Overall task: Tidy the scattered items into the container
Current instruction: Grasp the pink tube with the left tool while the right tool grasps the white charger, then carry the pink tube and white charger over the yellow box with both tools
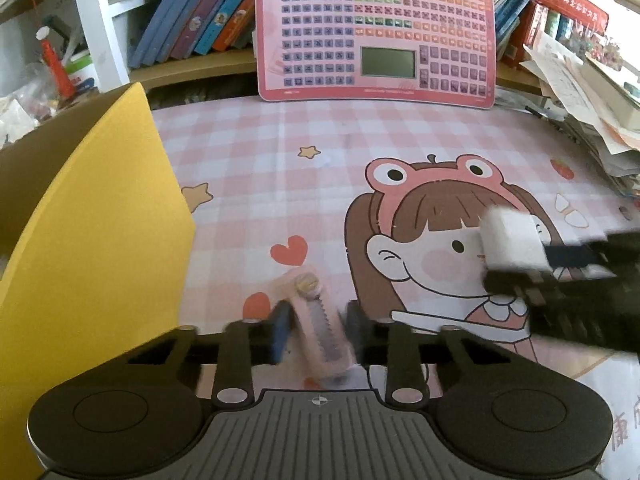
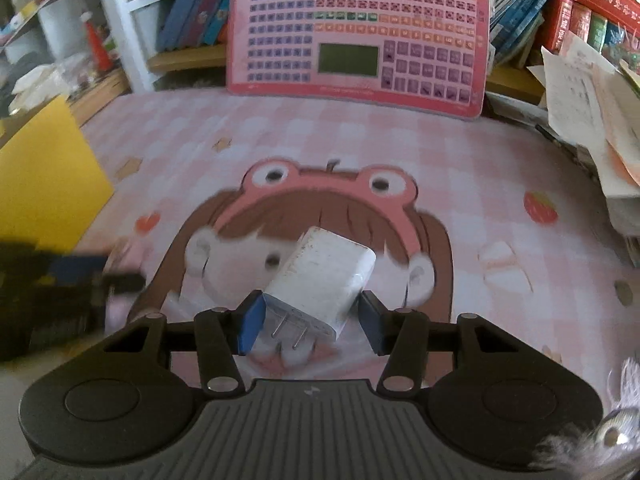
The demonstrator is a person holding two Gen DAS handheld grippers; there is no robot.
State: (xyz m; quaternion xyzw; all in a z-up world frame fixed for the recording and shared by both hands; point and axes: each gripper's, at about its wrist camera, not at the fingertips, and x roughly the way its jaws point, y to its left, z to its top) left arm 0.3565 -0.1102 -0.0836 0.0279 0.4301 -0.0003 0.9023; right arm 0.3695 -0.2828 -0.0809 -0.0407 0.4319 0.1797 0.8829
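In the left wrist view my left gripper [image 1: 318,332] is shut on a pink hair clip [image 1: 320,320] with a toothed strip and a gold stud, just above the pink cartoon desk mat [image 1: 248,184]. The yellow-sided cardboard container [image 1: 100,220] stands close on its left. In the right wrist view my right gripper [image 2: 312,324] is shut on a white charger plug [image 2: 324,276], prongs pointing back at the camera. The left view shows the charger [image 1: 508,236] held in the right gripper [image 1: 520,266] at the right. The left gripper [image 2: 108,270] shows blurred at the left edge, near the container [image 2: 48,176].
A pink learning board [image 1: 376,28] leans against the bookshelf [image 1: 200,12] at the back. Loose papers and books [image 1: 592,92] pile up on the right. Something grey and fluffy [image 2: 600,440] lies at the near right, with a small round object [image 2: 624,292] beyond it.
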